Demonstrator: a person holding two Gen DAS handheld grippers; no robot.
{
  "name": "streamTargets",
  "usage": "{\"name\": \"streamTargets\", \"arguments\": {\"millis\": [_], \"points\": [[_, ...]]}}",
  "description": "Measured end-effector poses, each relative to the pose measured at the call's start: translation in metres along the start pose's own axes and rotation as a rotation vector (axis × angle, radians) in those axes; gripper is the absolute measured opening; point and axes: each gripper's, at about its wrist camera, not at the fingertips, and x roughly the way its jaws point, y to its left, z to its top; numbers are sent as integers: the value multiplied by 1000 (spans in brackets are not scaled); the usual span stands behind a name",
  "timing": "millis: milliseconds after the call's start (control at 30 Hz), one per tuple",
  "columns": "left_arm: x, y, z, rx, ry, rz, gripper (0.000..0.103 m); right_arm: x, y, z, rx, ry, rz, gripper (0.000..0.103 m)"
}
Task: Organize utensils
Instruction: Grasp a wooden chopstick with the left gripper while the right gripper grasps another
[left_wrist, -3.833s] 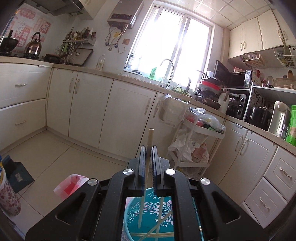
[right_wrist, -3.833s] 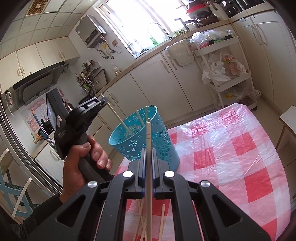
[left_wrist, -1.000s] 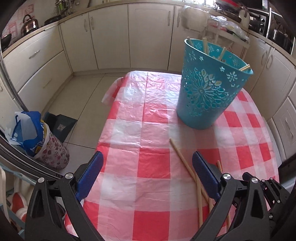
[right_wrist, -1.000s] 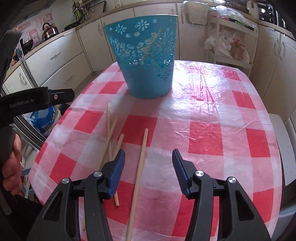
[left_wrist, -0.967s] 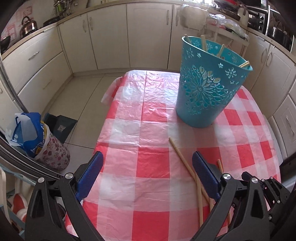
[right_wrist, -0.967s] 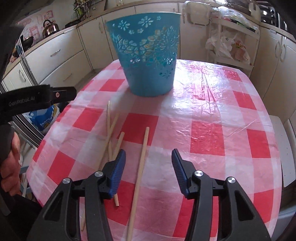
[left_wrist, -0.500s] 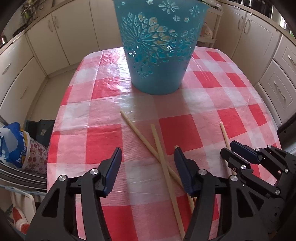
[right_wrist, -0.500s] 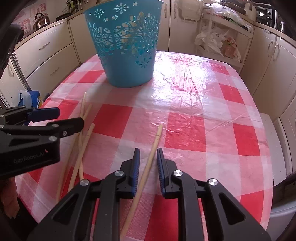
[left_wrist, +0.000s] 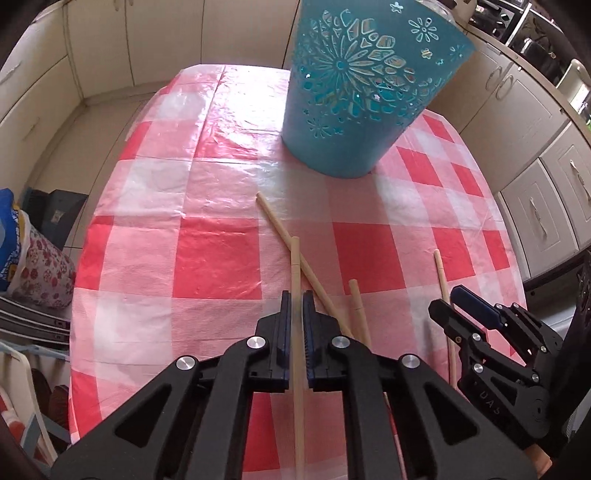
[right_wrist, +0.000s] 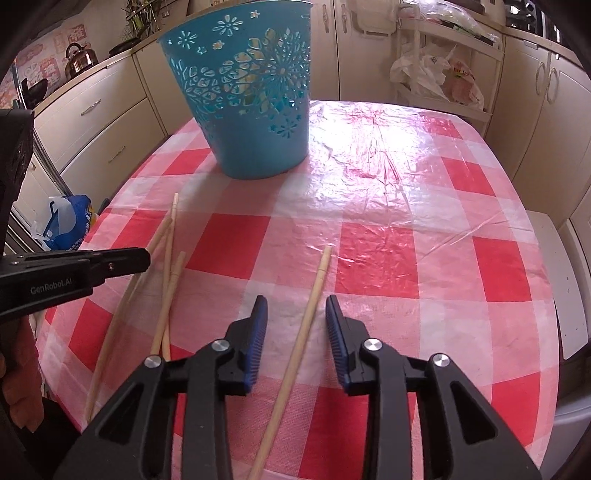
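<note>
my left tongs (left_wrist: 293, 325) are pinching a chopstick (left_wrist: 295, 273) on the worktop (left_wrist: 218, 254). my right tongs (right_wrist: 295, 321) have just widened, spread around another stick (right_wrist: 310, 299). i should lift level, then tip it into the basket (left_wrist: 362, 85).

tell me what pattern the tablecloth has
Red and white checks on the tablecloth, clearest in the right wrist view.

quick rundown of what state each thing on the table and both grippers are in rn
left gripper: shut on a chopstick, jaws just closed
right gripper: open, straddling single chopstick, pads clear, jaws just widened
blue basket: upright on table
other two chopsticks: lying loose on tablecloth
</note>
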Motion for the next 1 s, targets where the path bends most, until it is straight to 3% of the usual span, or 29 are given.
{"name": "streamTargets", "arguments": {"millis": [200,267,400,667,733,1000], "points": [[9,-7,6,35,11,39,16,2,3,0,-16,-3,-12,32],[10,-9,7,45,6,45,17,3,5,1,-21,-4,-17,24],[9,-12,7,72,1,64,17,3,3,2,-13,-2,-10,18],[8,-21,5,123,-8,105,16,2,3,2,-7,-1,-5,18],[5,-24,4,142,-20,116,6,2,1,2,-3,-2,1,8],[3,-30,4,179,-31,149,6,2,-3,2,18,6,-1,8]]}}
